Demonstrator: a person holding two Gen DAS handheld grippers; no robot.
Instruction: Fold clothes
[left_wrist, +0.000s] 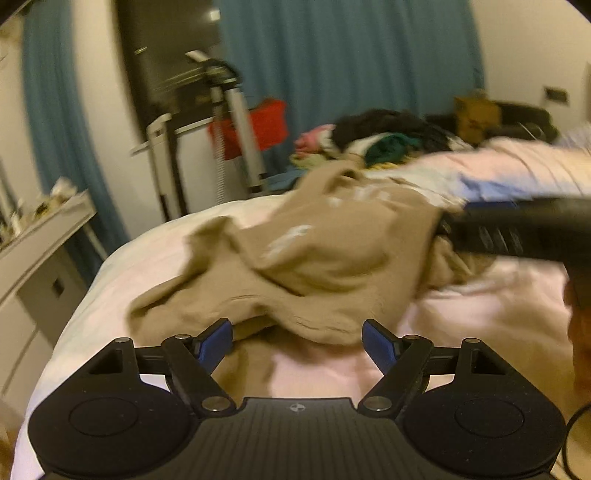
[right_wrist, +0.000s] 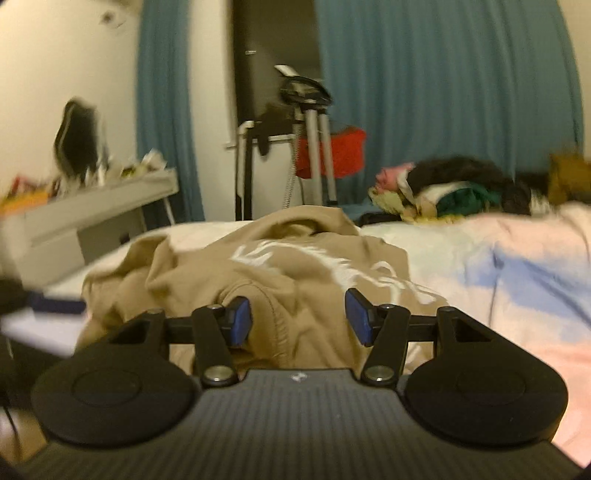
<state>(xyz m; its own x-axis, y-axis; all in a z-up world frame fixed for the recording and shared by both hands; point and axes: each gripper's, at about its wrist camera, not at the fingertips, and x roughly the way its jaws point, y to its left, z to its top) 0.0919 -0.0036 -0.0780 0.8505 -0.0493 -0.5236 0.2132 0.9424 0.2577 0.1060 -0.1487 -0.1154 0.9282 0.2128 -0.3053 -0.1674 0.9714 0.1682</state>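
Left wrist view
Garment: a tan sweatshirt (left_wrist: 295, 258) with a white print lies crumpled on the pale pink bed (left_wrist: 480, 325), its near hem bunched just ahead of the fingertips.
Left gripper (left_wrist: 297, 341): the jaws stand wide apart; the blue pads (left_wrist: 216, 341) flank the hem's edge, and no cloth is seen pinched between them.
Other tool: the right gripper (left_wrist: 517, 229) reaches in from the right edge, dark and blurred, its tip at the sweatshirt's right side; from here its jaws cannot be read.
Hand: part of a hand (left_wrist: 580, 332) shows at the right edge below that tool.
Background: a heap of mixed clothes (left_wrist: 380, 140) sits at the far end of the bed, with teal curtains (left_wrist: 351, 74) behind and a white desk (left_wrist: 44, 236) at left.

Right wrist view
Garment: the tan sweatshirt (right_wrist: 288, 266) fills the middle, its print facing up, with a ribbed cuff or hem curling between the fingers.
Right gripper (right_wrist: 297, 317): the jaws are partly apart; the left pad (right_wrist: 240, 317) lies against a fold of cloth, the right pad stands clear of it, so nothing is clamped.
Bed: the pink and blue sheet (right_wrist: 517, 280) stretches away to the right.
Background: the clothes heap (right_wrist: 443, 188) lies beyond the sweatshirt, a red item (right_wrist: 343, 151) hangs by a metal stand (right_wrist: 314, 140), and the cluttered desk (right_wrist: 96, 206) is at left.
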